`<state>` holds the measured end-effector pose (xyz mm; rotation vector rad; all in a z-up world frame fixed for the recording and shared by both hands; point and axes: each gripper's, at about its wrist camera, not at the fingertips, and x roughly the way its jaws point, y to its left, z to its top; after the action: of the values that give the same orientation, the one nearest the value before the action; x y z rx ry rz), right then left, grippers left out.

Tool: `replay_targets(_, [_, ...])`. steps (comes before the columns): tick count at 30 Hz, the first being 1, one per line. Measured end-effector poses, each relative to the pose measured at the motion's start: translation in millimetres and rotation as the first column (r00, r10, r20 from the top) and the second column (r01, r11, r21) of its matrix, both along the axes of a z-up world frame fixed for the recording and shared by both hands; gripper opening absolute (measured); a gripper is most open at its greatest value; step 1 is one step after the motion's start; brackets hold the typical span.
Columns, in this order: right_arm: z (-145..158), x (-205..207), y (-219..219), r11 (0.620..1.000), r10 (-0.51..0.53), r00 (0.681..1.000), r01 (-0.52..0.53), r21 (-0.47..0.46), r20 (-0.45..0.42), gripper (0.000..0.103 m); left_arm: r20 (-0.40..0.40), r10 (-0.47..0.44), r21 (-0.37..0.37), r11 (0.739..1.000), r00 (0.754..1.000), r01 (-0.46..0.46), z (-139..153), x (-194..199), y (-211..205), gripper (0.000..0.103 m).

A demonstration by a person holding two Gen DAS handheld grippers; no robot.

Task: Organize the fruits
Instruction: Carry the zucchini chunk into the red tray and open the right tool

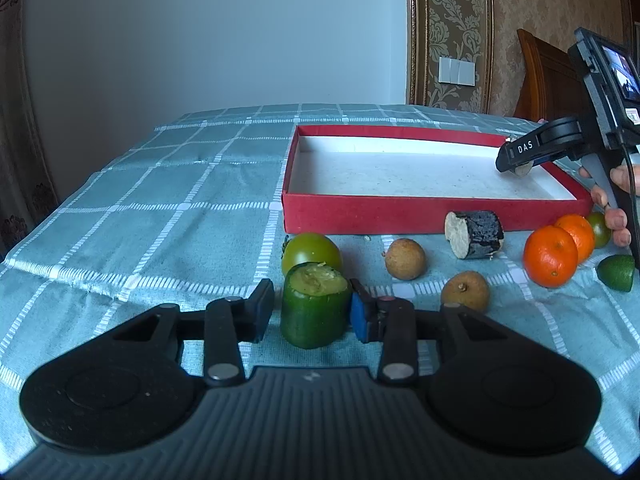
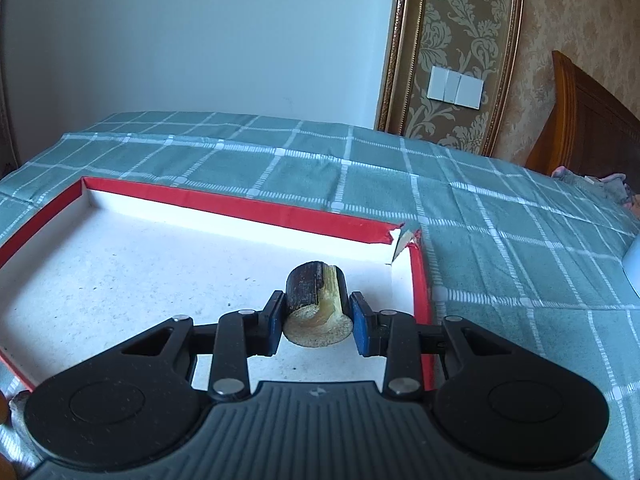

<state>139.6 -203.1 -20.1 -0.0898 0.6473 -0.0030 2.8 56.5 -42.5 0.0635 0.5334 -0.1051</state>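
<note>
Right claw (image 2: pixel 316 326) is clamped on a short sugarcane piece (image 2: pixel 316 304), dark peel on one side, pale cut end facing the camera. It hangs over the white floor of the red box lid (image 2: pixel 256 210), close to the torn far-right corner. In the left wrist view the same claw (image 1: pixel 520 164) sits low over the lid's right side.

Step in hand, as judged: set this piece down inside the lid. To do it well: lower until the piece touches the floor, then let go. It is a cylinder and may roll, so release it on its side against the wall or stand it on a cut end. Keep clear of the torn corner.

Left claw (image 1: pixel 312 312) straddles a green cucumber stub (image 1: pixel 314 308) standing on the checked tabletop cloth (image 1: pixel 160 220). There is a gap at the left pad; the right pad is at or near the skin. Not gripping, jaws apart.

Still outside the lid: a green tomato (image 1: pixel 310 250), two longans (image 1: pixel 404 258), a second sugarcane piece (image 1: pixel 476 234), two tangerines (image 1: pixel 550 256).
</note>
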Motion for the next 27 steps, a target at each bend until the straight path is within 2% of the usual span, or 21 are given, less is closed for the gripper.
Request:
replay_targets(7, [-6.8, 2.1, -10.2, 1.0, -0.011, 1.0, 0.012, 0.024, -0.029, 0.034, -0.002, 0.009, 0.003, 1.0, 1.0, -0.009, -0.1, 1.8, 0.3, 0.04])
replay_targets(15, [-8.5, 0.7, -1.3, 0.999, 0.004, 0.999, -0.005, -0.042, -0.037, 0.034, -0.004, 0.015, 0.002, 1.0, 1.0, -0.015, -0.1, 3.3, 2.2, 0.042])
replay_targets(19, [-4.5, -5.4, -4.8, 1.0, 0.016, 1.0, -0.016, 0.003, -0.02, 0.034, -0.003, 0.015, 0.006, 1.0, 1.0, -0.014, -0.1, 2.8, 1.7, 0.042])
replay_targets(25, [10.3, -22.8, -3.2, 1.0, 0.016, 0.999, -0.015, -0.006, 0.036, 0.047, -0.003, 0.014, 0.005, 1.0, 1.0, -0.014, 0.1, 2.9, 1.8, 0.042])
replay_targets(27, [13.9, -30.9, -2.9, 1.0, 0.016, 0.999, -0.015, -0.007, 0.05, 0.047, -0.003, 0.016, 0.005, 1.0, 1.0, -0.016, 0.2, 3.1, 1.4, 0.043])
